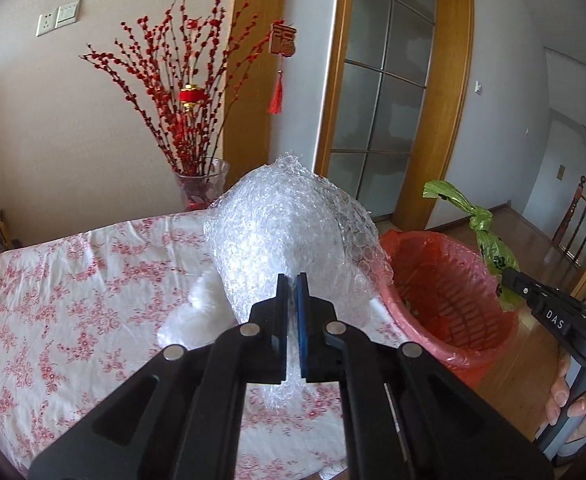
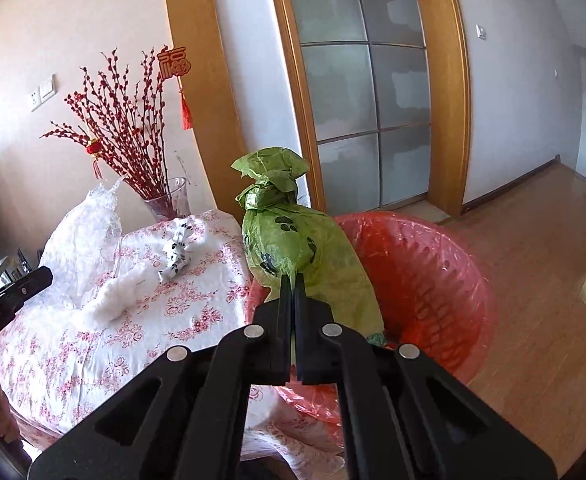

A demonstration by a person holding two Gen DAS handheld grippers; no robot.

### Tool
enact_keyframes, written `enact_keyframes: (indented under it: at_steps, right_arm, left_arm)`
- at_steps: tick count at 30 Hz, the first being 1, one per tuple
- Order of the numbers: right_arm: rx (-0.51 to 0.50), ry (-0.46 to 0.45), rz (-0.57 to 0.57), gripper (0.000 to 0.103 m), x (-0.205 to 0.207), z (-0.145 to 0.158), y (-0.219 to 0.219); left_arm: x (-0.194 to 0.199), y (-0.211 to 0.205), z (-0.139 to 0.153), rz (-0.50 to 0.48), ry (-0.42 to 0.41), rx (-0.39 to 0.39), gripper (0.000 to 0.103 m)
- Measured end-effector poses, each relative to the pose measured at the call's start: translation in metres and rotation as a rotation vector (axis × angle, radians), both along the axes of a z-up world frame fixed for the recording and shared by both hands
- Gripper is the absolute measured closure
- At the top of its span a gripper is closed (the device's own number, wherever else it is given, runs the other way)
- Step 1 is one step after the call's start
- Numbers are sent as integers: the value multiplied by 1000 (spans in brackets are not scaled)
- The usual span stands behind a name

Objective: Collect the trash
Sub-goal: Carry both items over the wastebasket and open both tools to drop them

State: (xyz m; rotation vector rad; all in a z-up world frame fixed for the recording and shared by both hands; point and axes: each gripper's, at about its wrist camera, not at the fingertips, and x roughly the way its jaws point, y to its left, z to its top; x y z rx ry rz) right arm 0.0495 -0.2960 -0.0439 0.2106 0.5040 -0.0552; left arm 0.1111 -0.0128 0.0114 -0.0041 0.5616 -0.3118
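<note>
Our left tongs pinch the bubble wrap above the surface. Our right tongs pinch the green bag over the red bin.

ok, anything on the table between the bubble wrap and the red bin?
Right wrist view: between bubble wrap and red bin lie a white wad and a black-and-white crumpled scrap.

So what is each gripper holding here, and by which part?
The left gripper pinches the bubble wrap bundle at its lower near edge. The right gripper pinches the knotted green bag low on its near side.
</note>
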Motion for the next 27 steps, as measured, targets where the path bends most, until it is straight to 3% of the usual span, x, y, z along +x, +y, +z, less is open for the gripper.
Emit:
enact_keyframes:
  at_steps: [15, 27]
  right_arm:
    - [20, -14, -119, 101, -21, -4, -50]
    - [47, 15, -194, 101, -14, -15, -86]
  left_arm:
    - [2, -87, -7, -180, 16, -42, 97]
    - [13, -159, -27, -312, 57, -55, 97]
